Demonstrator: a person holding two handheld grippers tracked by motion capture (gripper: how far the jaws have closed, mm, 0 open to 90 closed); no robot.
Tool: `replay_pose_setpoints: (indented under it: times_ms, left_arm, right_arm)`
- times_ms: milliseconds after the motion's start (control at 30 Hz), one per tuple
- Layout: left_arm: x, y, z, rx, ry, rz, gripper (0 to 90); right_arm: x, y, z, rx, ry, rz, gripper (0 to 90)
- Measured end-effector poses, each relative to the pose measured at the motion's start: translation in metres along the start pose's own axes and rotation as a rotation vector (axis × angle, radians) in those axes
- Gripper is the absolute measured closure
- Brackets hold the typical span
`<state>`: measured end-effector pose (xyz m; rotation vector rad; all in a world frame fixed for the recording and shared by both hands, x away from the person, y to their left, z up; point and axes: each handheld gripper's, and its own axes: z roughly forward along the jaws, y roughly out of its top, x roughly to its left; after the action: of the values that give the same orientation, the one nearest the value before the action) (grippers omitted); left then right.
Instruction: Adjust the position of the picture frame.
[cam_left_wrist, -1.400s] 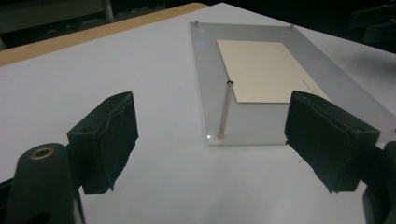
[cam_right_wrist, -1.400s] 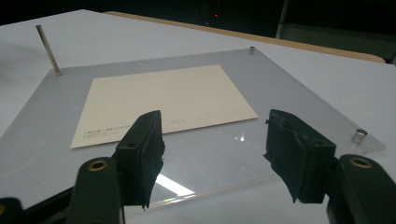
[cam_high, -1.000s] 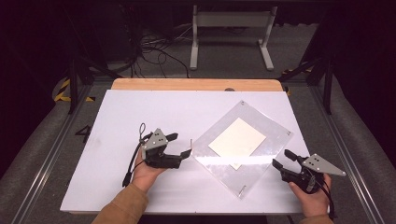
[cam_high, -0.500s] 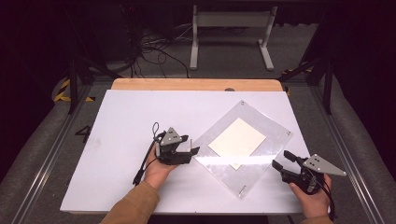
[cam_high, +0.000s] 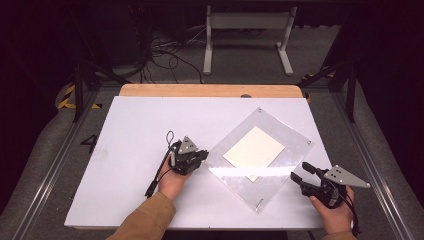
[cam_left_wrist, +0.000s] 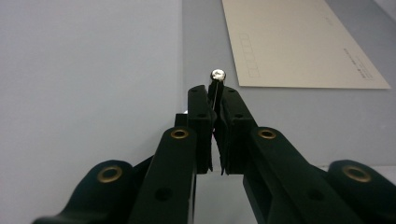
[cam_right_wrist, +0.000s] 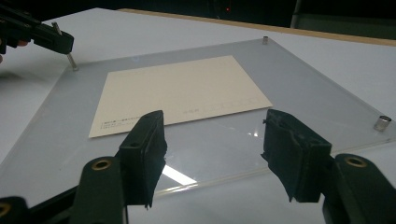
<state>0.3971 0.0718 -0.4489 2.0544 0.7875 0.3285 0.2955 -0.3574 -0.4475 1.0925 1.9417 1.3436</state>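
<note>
— Hand-held gripper on our left (cam_high: 204, 154): how do its jaws stand?

— We see them pressed together on a thin metal pin (cam_left_wrist: 217, 80) with a rounded shiny head, at the left corner of the clear acrylic plate (cam_high: 280, 172). In the left gripper view the pin rises between the two black pads and its head pokes out just above them. In the right gripper view the same pin (cam_right_wrist: 71, 61) stands upright at the plate's far left corner, with the left hand-held gripper (cam_right_wrist: 63, 41) closed over its top.

— And where does the plate lie?

— On the white desk (cam_high: 125, 135), turned like a diamond, in the right half and nearer the front edge than the back. A cream card (cam_high: 254, 146) lies flat at its middle; we cannot tell whether the card is on top of the acrylic or under it. Small metal posts (cam_right_wrist: 382, 123) mark the other corners we can see.

— What about our right hand-held gripper (cam_high: 298, 172)?

— Its jaws stand well apart. It sits near the desk's front right corner, just beside the plate's lower right edge, pointing in toward the plate. In the right gripper view the two pads frame the plate's near edge without touching it, as far as we can tell.

— And our hands?

— Our left hand (cam_high: 172, 181), in a tan sleeve (cam_high: 145, 220), comes in from the front edge; our right hand (cam_high: 336, 217) grips its tool at the front right.
</note>
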Motion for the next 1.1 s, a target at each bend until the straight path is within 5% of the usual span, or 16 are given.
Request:
replay_pose_setpoints:
  times_ms: [300, 933, 1100]
  left_arm:
    - [0.009, 0.006, -0.011, 0.017, 0.01, 0.007, 85.2]
    - [0.066, -0.008, -0.032, 0.063, 0.102, -0.102, 84.9]
    - [0.061, -0.007, -0.036, 0.047, 0.139, -0.104, 83.2]
  right_arm:
    - [0.002, 0.001, 0.0, -0.008, 0.017, 0.001, 38.9]
    - [0.003, -0.002, -0.005, -0.006, 0.017, 0.0, 39.2]
    - [0.003, -0.002, -0.004, -0.002, 0.015, 0.005, 39.2]
